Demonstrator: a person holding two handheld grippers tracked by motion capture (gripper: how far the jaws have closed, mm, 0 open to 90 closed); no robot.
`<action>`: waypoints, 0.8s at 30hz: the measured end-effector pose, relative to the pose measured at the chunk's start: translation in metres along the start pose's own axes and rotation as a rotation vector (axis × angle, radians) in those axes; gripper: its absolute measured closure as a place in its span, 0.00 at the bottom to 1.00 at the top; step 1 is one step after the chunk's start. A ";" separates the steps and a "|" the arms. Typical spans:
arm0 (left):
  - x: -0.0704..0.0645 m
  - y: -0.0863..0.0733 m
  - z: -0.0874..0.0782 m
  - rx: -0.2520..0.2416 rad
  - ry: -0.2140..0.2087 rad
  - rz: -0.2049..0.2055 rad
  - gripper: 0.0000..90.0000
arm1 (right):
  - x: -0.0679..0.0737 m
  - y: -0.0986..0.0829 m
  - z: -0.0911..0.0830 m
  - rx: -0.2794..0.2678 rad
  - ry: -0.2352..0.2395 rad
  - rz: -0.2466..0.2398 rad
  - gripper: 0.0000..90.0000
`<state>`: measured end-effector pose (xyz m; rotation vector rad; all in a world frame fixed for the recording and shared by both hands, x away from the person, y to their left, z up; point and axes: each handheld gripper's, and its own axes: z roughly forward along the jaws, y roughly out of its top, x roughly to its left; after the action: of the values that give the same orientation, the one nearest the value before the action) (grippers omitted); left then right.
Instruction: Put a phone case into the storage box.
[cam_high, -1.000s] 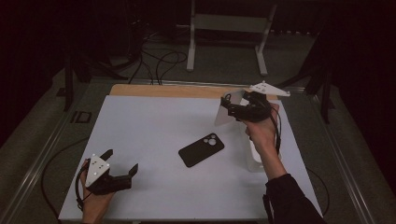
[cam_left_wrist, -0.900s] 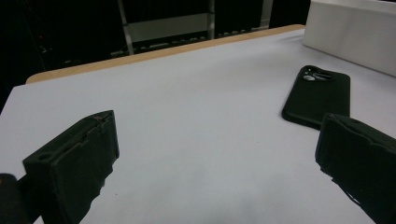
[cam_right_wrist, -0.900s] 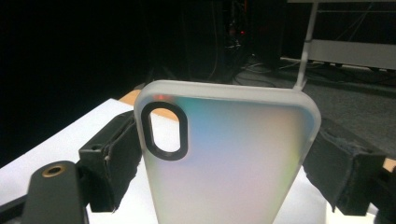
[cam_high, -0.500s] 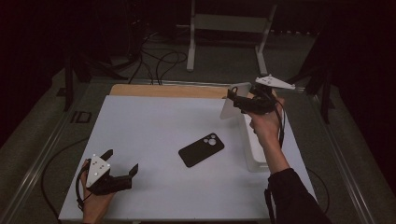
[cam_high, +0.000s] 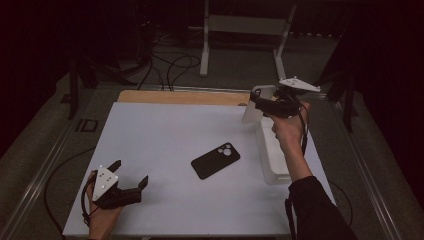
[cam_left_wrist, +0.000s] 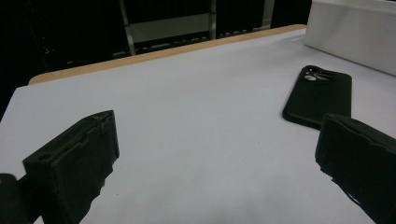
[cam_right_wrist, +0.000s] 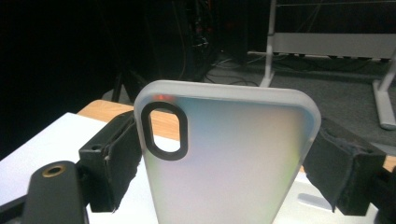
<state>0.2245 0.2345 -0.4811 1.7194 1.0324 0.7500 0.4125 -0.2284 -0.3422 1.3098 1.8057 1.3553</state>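
A black phone case (cam_high: 216, 160) (cam_left_wrist: 320, 95) lies flat near the middle of the white table, camera cutout facing up. My right gripper (cam_high: 254, 100) is raised over the table's far right, shut on a frosted white phone case (cam_high: 256, 104) (cam_right_wrist: 229, 158) held upright; its black-rimmed camera cutout sits at the upper left in the right gripper view. My left gripper (cam_high: 131, 176) rests on the table at the near left, open, with bare table between its jaws. In the left gripper view the black case lies ahead of the right jaw.
A white open box (cam_high: 272, 155) (cam_left_wrist: 355, 28) stands on the right side of the table, under the right forearm. The table's wooden far edge (cam_high: 180, 96) runs along the back. A white metal stand (cam_high: 245, 25) and cables lie on the floor beyond.
The right gripper has lifted the frosted white case up and to the right, away from the box. The left gripper and the black case have stayed put.
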 end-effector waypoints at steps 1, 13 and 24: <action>0.000 0.000 0.000 -0.001 0.000 -0.001 0.00 | -0.002 0.000 0.001 0.000 -0.005 -0.005 0.19; 0.000 0.000 -0.001 -0.001 0.000 -0.002 0.00 | -0.015 0.009 0.004 0.006 -0.069 -0.003 0.19; 0.001 0.000 -0.001 -0.001 0.002 -0.004 0.00 | -0.033 0.006 0.008 0.014 -0.114 0.031 0.19</action>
<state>0.2239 0.2358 -0.4806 1.7153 1.0369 0.7499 0.4345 -0.2546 -0.3442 1.3984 1.7276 1.2597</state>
